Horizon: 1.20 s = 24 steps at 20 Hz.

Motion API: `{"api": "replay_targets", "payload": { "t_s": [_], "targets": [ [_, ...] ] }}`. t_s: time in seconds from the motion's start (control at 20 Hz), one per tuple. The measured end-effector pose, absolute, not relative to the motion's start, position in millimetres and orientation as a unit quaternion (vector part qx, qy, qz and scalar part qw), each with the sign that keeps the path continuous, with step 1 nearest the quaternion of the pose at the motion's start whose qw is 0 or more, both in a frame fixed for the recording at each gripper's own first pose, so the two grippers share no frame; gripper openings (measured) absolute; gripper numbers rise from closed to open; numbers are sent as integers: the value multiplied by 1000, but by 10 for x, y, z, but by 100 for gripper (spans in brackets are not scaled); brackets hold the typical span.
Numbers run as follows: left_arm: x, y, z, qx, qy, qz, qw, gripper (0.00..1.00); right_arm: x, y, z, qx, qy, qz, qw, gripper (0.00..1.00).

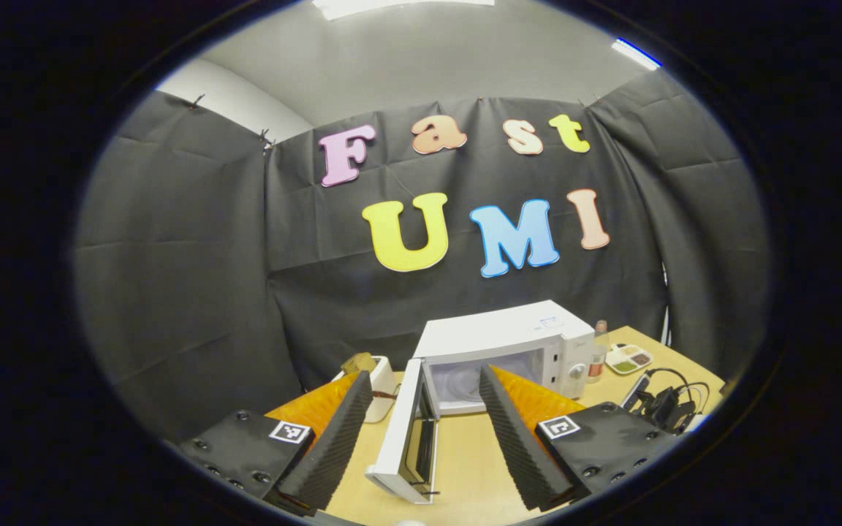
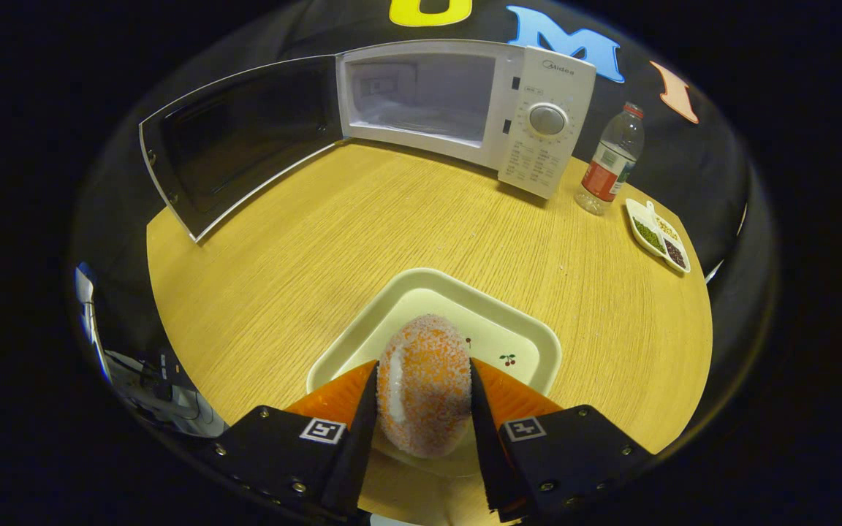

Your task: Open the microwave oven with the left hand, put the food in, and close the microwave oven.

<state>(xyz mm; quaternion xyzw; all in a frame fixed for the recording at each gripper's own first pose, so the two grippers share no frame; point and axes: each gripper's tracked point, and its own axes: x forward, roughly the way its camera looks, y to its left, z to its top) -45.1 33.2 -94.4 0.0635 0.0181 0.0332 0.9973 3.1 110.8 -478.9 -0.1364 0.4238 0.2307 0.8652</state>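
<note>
The white box-shaped microwave oven (image 2: 465, 102) stands at the back of the light wooden table (image 2: 333, 241), and its dark-windowed door (image 2: 234, 139) is swung wide to the left, baring the pale cavity (image 2: 417, 95). Down at the near edge, the right gripper (image 2: 421, 398) has its two fingers pressed against either side of a round orange sugar-crusted doughnut with a white seam (image 2: 425, 383), a firm grip on the food, right over a pale cream rectangular tray with a small cherry print (image 2: 516, 340); whether the doughnut touches the tray or hangs just above it, I cannot tell. To the right of the oven's dial panel stands a clear plastic bottle with a red label and red cap (image 2: 609, 162), upright, and beside it a small white divided dish with green, tan and dark fillings (image 2: 657, 236). Over in the left gripper view, the left gripper (image 1: 425, 420) is spread wide with nothing between its ribbed fingers (image 1: 333, 438), hanging above the table in front of the oven, the door's edge showing between them. A bundle of black cables (image 1: 666, 402) lies on the table at the right, and a small white container with something brownish on top (image 1: 378, 380) sits left of the oven.
</note>
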Motion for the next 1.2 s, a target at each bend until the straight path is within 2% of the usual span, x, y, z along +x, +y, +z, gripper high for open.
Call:
{"api": "replay_targets", "payload": {
  "t_s": [0.25,0.3,0.35,0.6,0.7,0.85,1.05,1.2],
  "targets": [
    [-394,383,-897,45,11,23,999,100,45,1140,-4661,-94,434,231,866,64],
    [-390,402,-920,42,12,22,999,97,69,1171,-4582,-86,431,230,868,64],
    [-375,430,-934,40,13,21,999,100,98,1200,-4502,-81,425,231,871,64],
    [-312,549,-1000,33,16,13,999,100,270,1346,-4134,-53,405,221,886,64],
    [-286,612,-1005,29,16,10,999,100,283,1467,-4037,-16,405,224,886,61],
    [-235,698,-1019,22,19,4,1000,100,299,1740,-3840,53,407,236,881,64],
    [-181,814,-1122,26,30,-4,999,100,511,2154,-3539,120,379,249,883,61],
    [-164,878,-1132,40,33,-9,999,100,788,2388,-3399,169,361,238,886,63]
  ]
}}
